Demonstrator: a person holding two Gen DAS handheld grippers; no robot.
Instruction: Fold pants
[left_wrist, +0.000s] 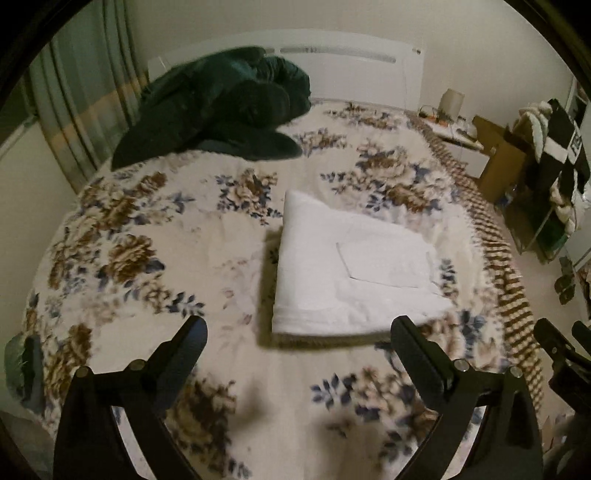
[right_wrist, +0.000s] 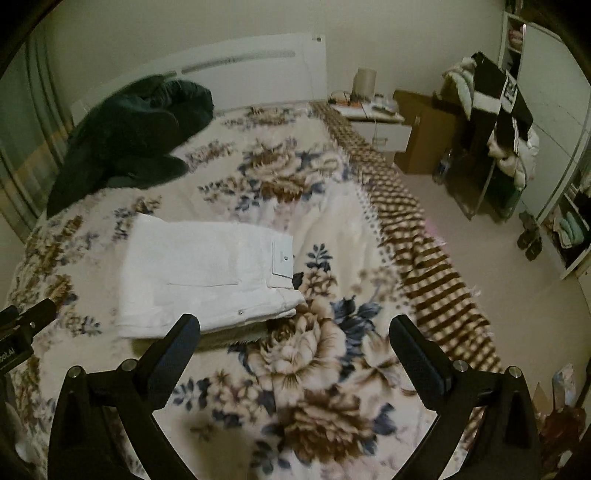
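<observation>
Dark green bundle (left_wrist: 218, 107): heaped on floral bed (left_wrist: 147, 229), 11 o'clock. White pants (left_wrist: 347, 266): folded flat, mid-bed, 12 o'clock of left tongs (left_wrist: 299, 332), fingers spread wide, holding nothing. Right tongs (right_wrist: 295, 328): fingers likewise apart, empty; pants at their 10 o'clock. Nightstand (right_wrist: 373, 122): 1 o'clock, beside bed.

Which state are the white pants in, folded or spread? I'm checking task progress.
Folded: the white pants lie as a compact layered rectangle on the floral blanket; neither gripper holds them.
</observation>
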